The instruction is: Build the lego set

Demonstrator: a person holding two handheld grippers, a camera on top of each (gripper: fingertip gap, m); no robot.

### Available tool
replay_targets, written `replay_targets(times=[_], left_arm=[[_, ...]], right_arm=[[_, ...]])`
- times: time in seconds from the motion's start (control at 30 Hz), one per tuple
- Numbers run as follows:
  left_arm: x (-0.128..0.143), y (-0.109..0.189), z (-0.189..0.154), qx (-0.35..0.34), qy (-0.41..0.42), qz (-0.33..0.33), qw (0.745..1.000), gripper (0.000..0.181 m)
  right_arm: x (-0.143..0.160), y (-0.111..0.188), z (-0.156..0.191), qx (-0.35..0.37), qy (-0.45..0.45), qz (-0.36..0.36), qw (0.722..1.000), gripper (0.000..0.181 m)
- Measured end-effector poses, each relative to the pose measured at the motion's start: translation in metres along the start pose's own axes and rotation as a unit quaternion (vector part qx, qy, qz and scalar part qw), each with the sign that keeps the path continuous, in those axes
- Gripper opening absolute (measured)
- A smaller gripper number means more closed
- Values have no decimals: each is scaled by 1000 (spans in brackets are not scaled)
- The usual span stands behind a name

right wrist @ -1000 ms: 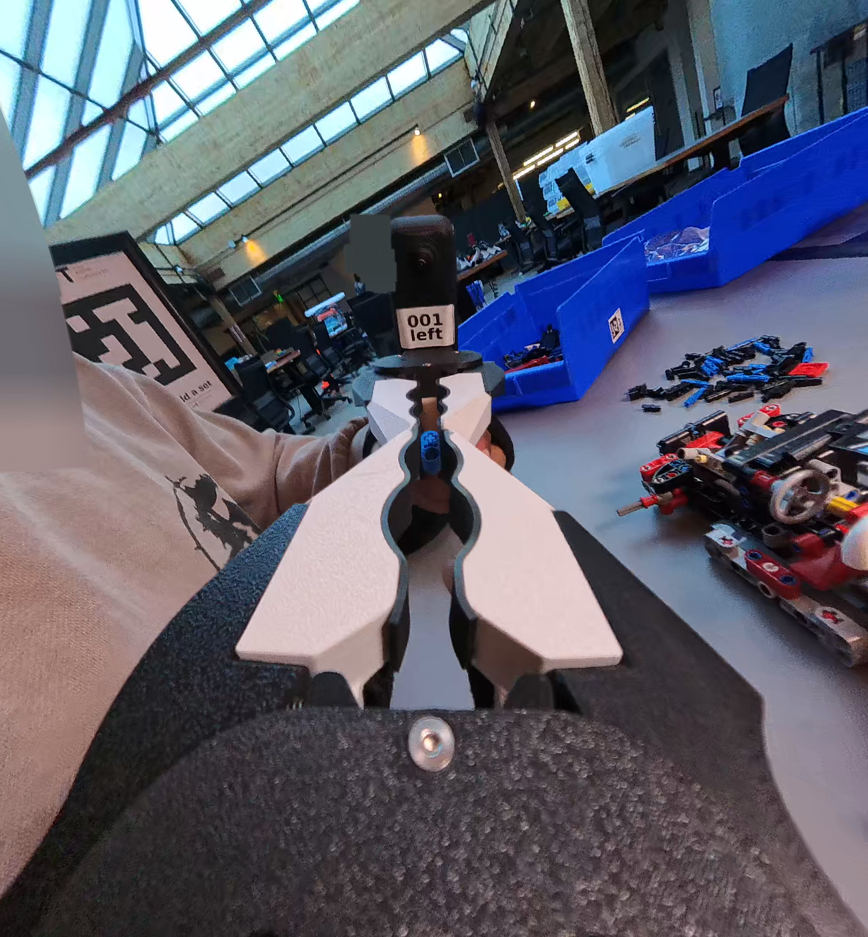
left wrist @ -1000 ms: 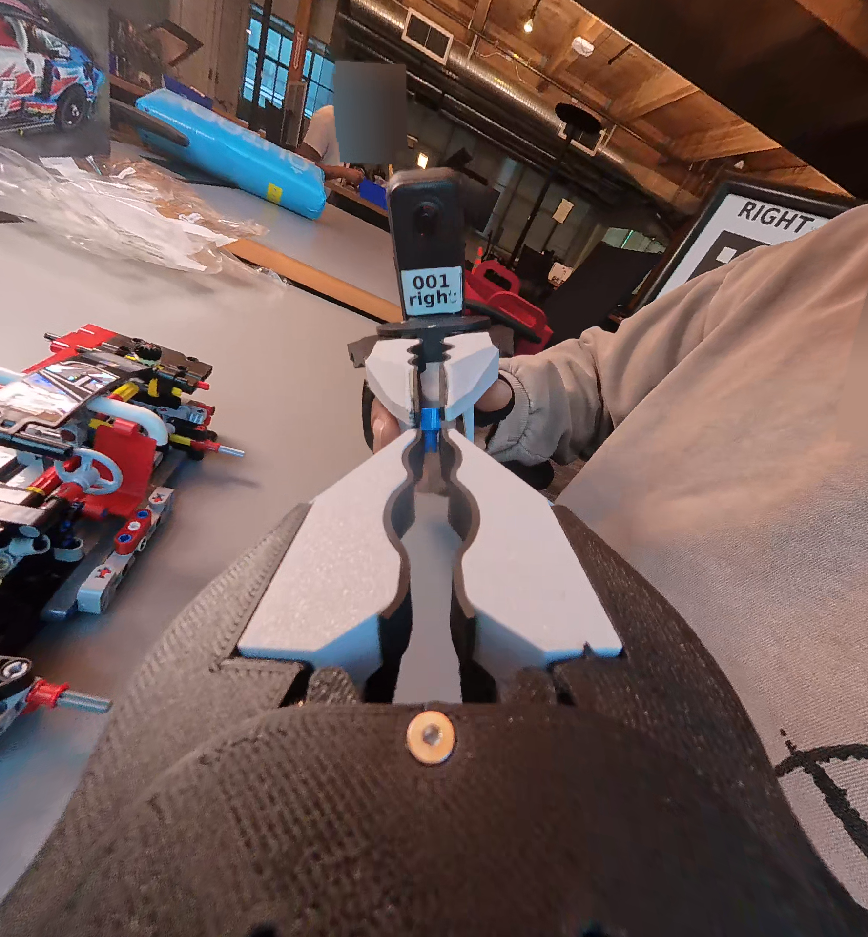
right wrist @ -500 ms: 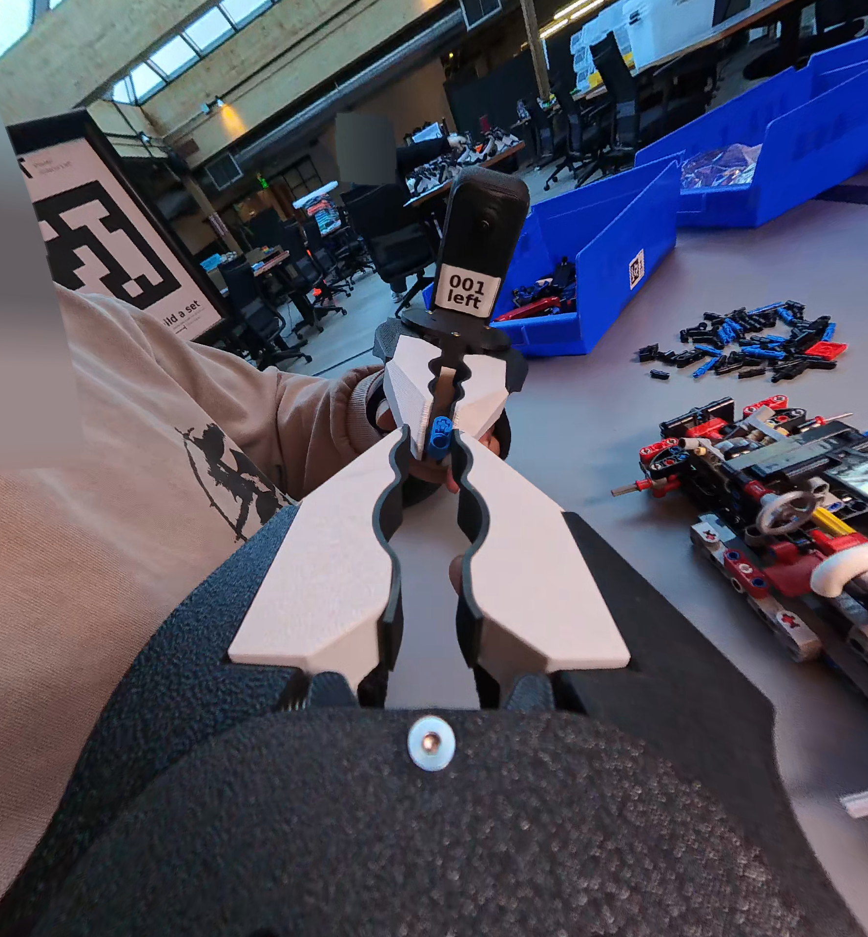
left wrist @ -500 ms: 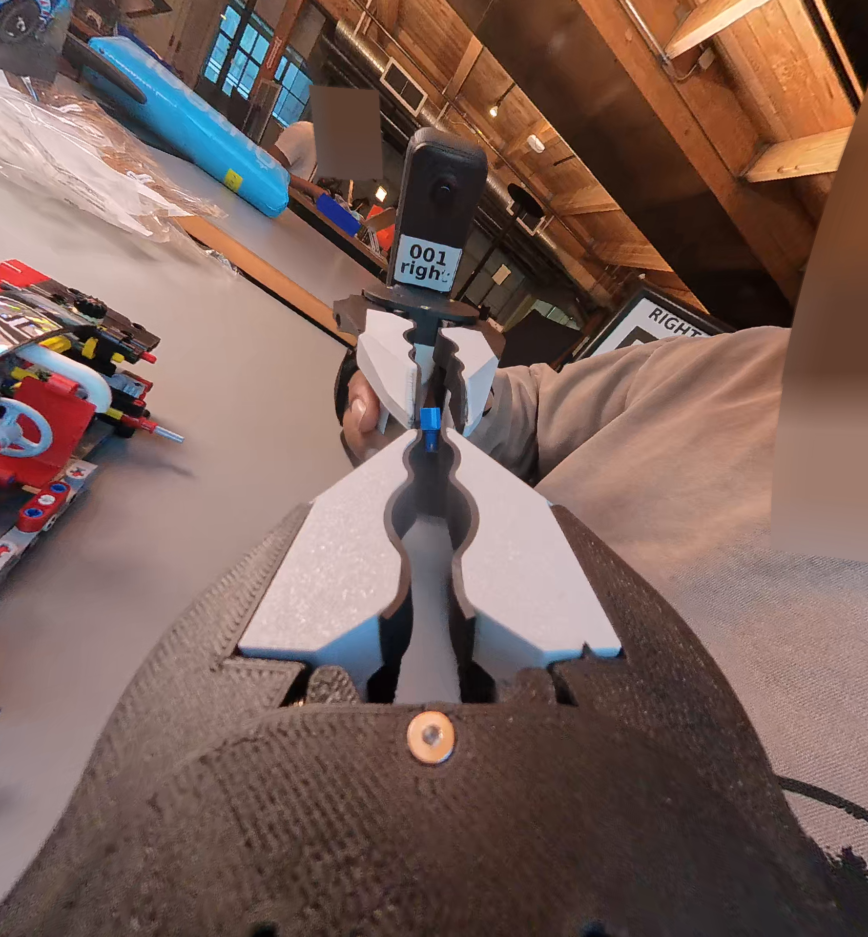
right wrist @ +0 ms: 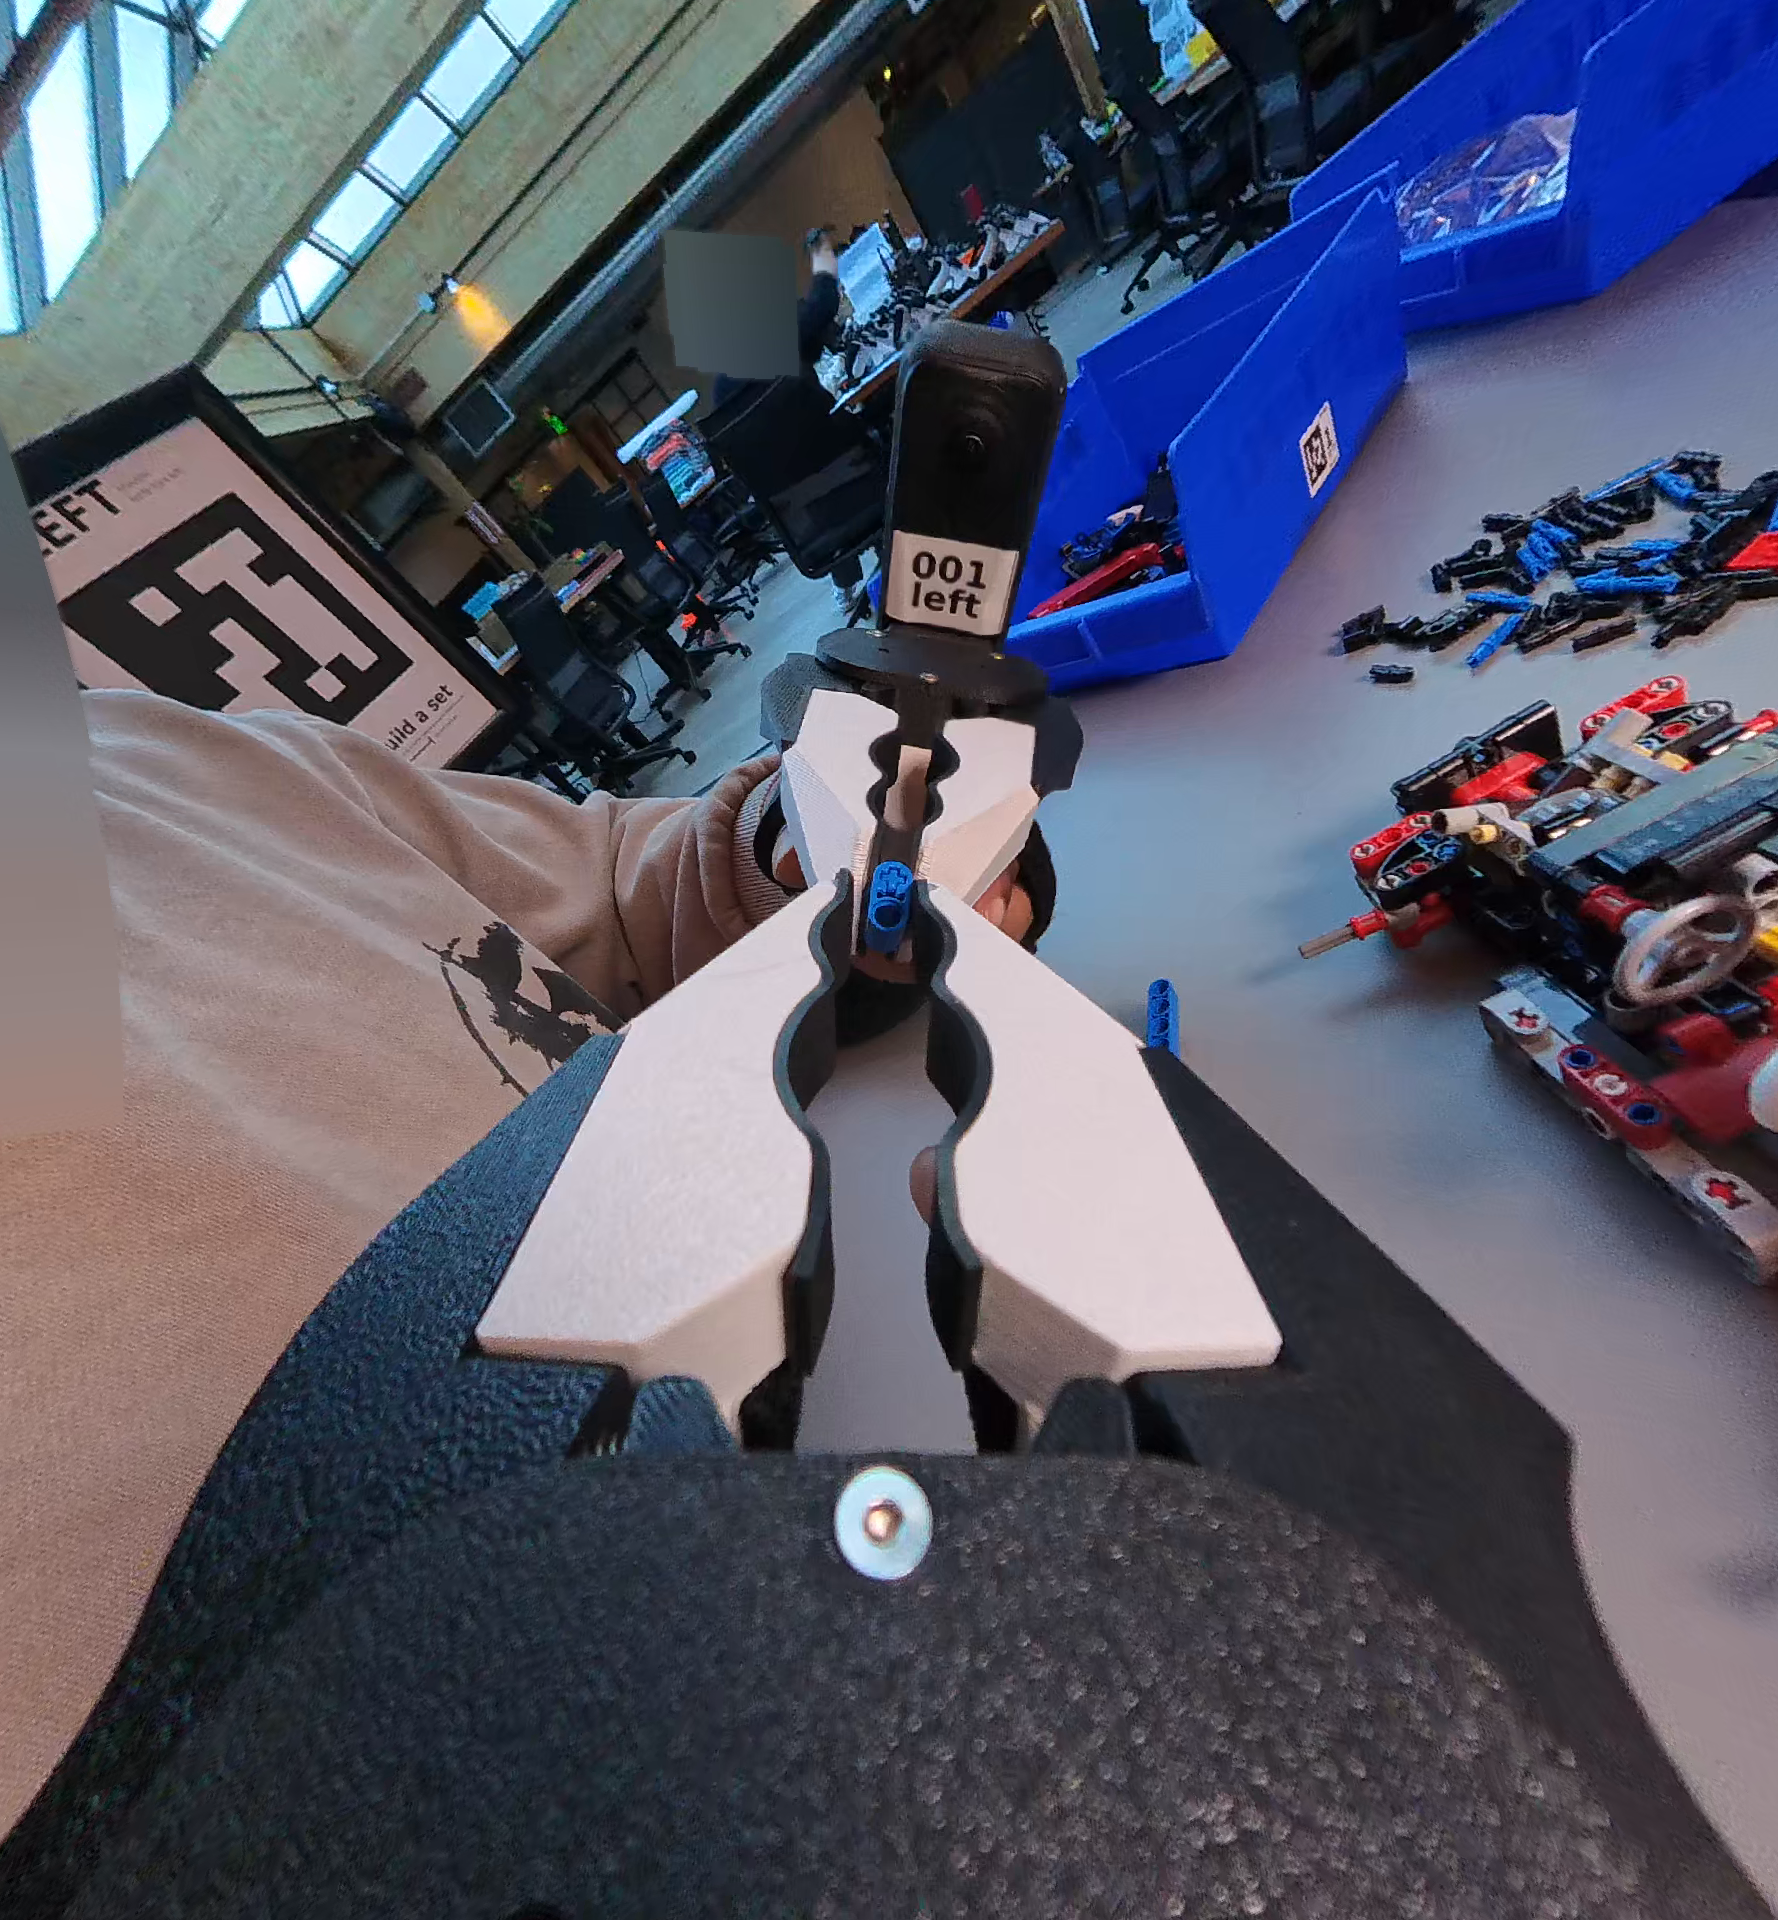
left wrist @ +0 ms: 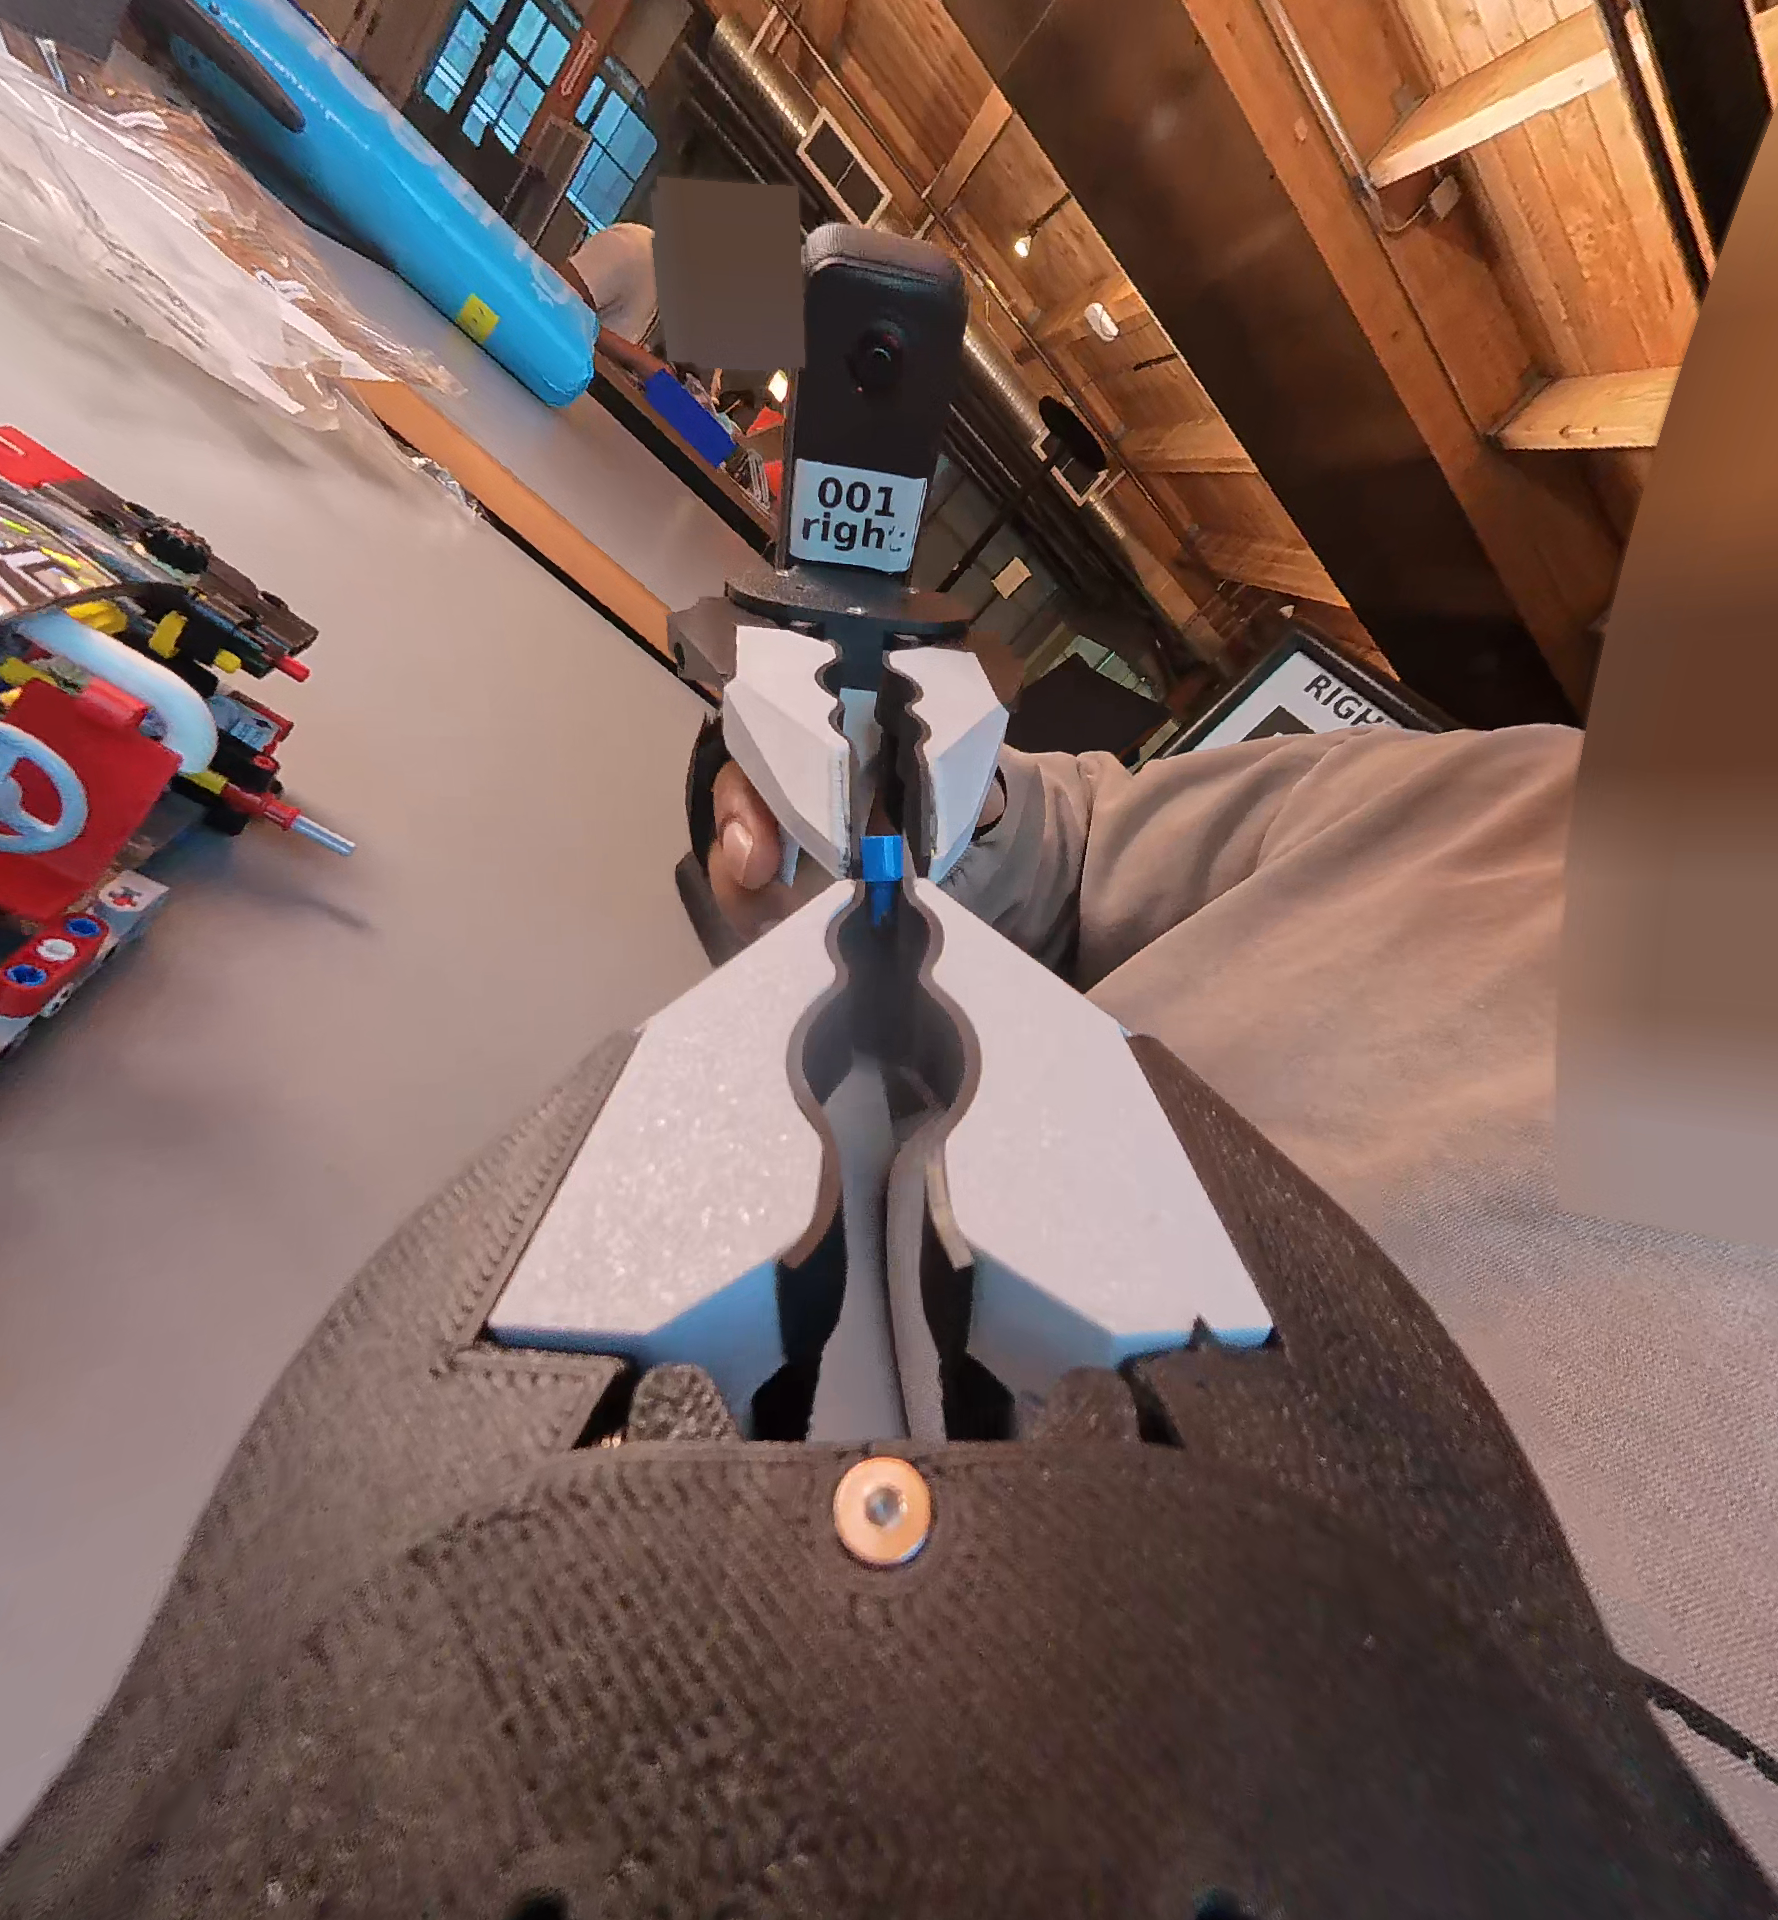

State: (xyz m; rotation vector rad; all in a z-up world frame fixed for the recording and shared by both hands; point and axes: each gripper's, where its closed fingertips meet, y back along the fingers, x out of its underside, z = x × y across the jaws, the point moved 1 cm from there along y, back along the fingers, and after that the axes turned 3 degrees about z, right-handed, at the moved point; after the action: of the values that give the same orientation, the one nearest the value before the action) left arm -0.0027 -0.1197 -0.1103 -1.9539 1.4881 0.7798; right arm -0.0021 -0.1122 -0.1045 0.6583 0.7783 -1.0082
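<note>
Left wrist view: shows the left hand-held gripper (left wrist: 878, 902) and the right hand-held gripper (left wrist: 880, 826) meeting tip to tip in the air above the grey table (left wrist: 469, 852), with a small blue plastic lego pin (left wrist: 880, 862) bridging them. Right wrist view: puts the right jaws pinched on the pin's nearer end and the left jaws narrowed onto its far end; cannot say for sure which grip carries the load among such crowded tips. Reads as a handover or regrip, well apart from the half-built red, black and white lego car (right wrist: 1643, 914).

Risks from here:
- Letting go on one side before the other bites fully, dropping the pin to roll off the table or into the loose pile of black and blue lego pieces (right wrist: 1612, 561).
- Pulling apart off-axis, twisting the round pin out of both grips.
- Squeezing too near its end, squirting it out.
</note>
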Motion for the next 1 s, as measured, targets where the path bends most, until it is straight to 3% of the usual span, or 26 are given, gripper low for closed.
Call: replay_targets(times=[0.23,0.43,0.5,0.57,0.67,0.8,1.0], left_arm=[[10,-2,9,-38,-34,32,998,2],[12,8,29,-123,-144,82,978,18],[18,16,41,-159,-198,132,958,28],[33,25,58,-195,-256,213,923,33],[58,27,77,-188,-283,318,885,42],[70,20,84,-162,-298,364,867,33],[75,16,88,-171,-318,360,860,7]], right_arm=[[11,1,-8,22,-16,62,998,4],[18,2,-19,92,70,102,988,4],[23,5,-25,119,97,113,982,5],[36,7,-33,145,125,146,971,5],[60,4,-46,179,155,188,953,5],[78,-2,-56,203,177,215,938,5],[87,2,-64,226,201,241,922,5]])
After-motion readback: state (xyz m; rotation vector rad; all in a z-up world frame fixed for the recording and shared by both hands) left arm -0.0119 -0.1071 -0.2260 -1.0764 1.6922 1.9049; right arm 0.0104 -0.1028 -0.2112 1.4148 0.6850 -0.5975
